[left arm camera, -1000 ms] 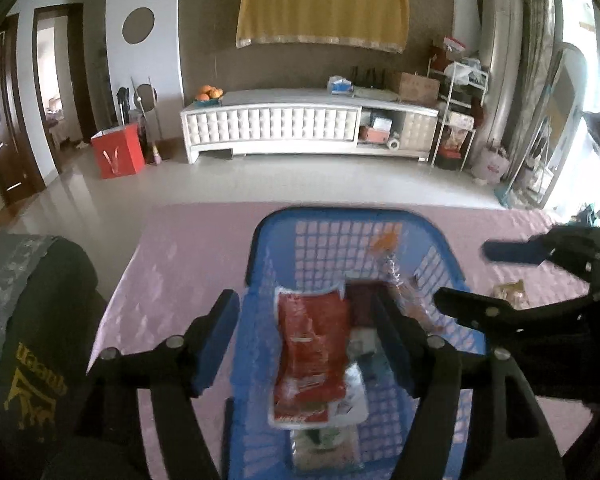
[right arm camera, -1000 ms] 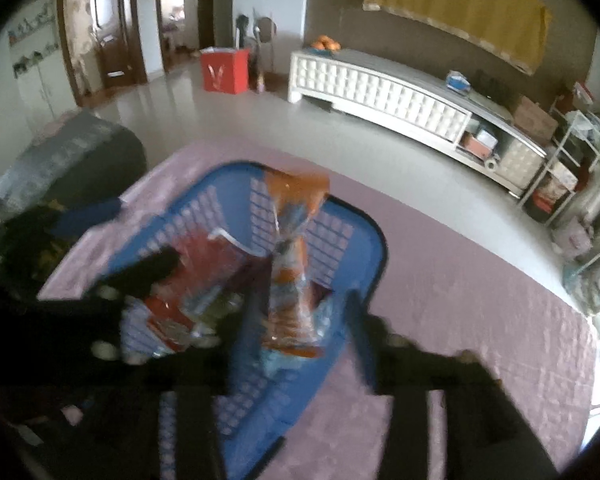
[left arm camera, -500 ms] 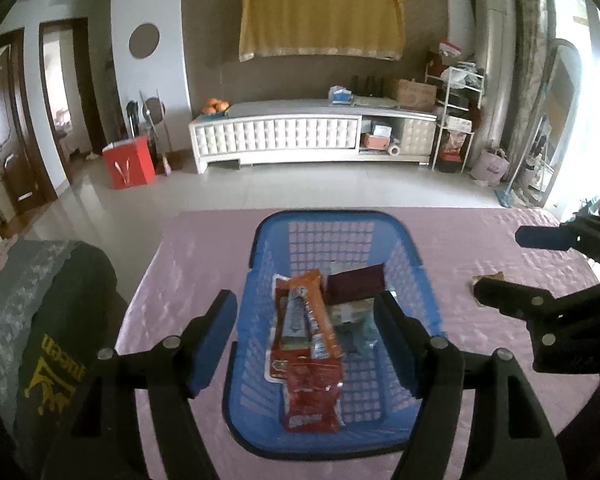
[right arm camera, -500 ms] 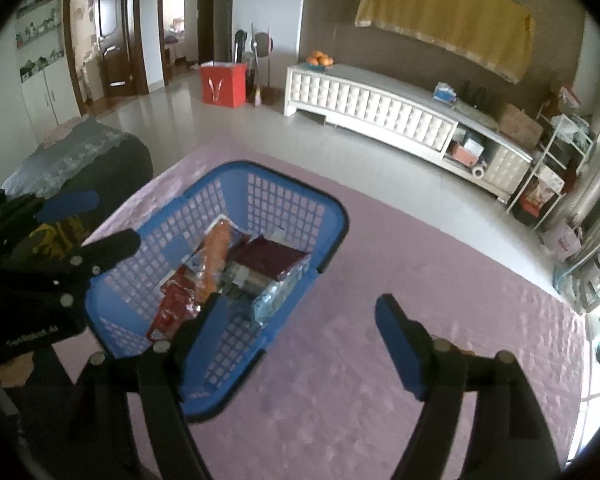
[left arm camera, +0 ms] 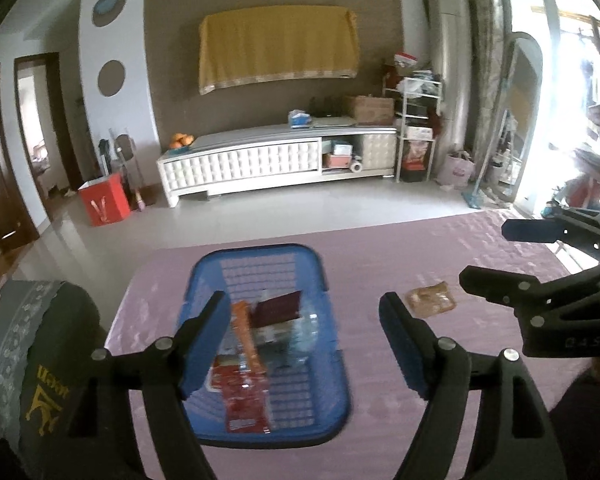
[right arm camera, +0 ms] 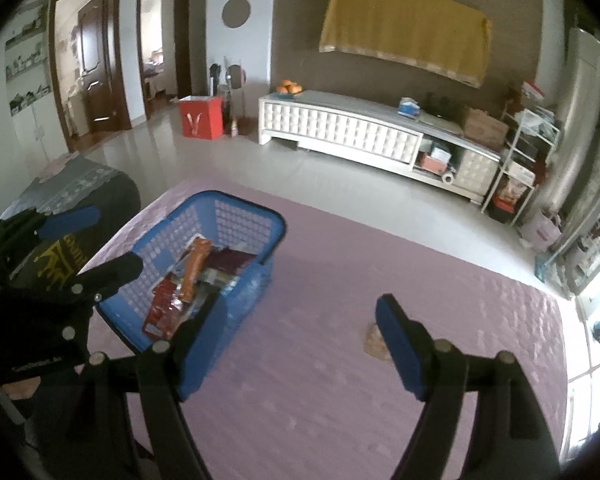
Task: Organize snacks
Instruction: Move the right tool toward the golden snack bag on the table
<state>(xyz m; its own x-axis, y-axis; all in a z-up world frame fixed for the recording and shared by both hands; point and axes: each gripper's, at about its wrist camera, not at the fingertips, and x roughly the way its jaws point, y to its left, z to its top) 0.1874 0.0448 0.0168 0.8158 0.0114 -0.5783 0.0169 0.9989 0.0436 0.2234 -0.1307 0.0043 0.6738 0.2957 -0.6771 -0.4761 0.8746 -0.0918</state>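
A blue plastic basket (left arm camera: 204, 276) stands on the pink-clothed table (left arm camera: 380, 264) and holds several snack packets, with an orange one (left arm camera: 247, 330) on top. It also shows in the right wrist view (right arm camera: 236, 216). A brown snack packet (left arm camera: 430, 299) lies loose on the cloth to the basket's right; in the right wrist view (right arm camera: 374, 340) my right finger partly hides it. My left gripper (left arm camera: 304, 344) is open and empty above the basket's near right side. My right gripper (right arm camera: 296, 344) is open and empty above the cloth between basket and loose packet.
A dark cushioned seat (left arm camera: 28, 344) stands off the table's left edge. Past the table's far edge is tiled floor, a white TV cabinet (left arm camera: 260, 160) and a red box (left arm camera: 104, 204). A bright doorway is at the right.
The right gripper let go of the orange packet, which now lies in the basket. Both grippers have drawn back and swung right, bringing the loose brown packet into view.
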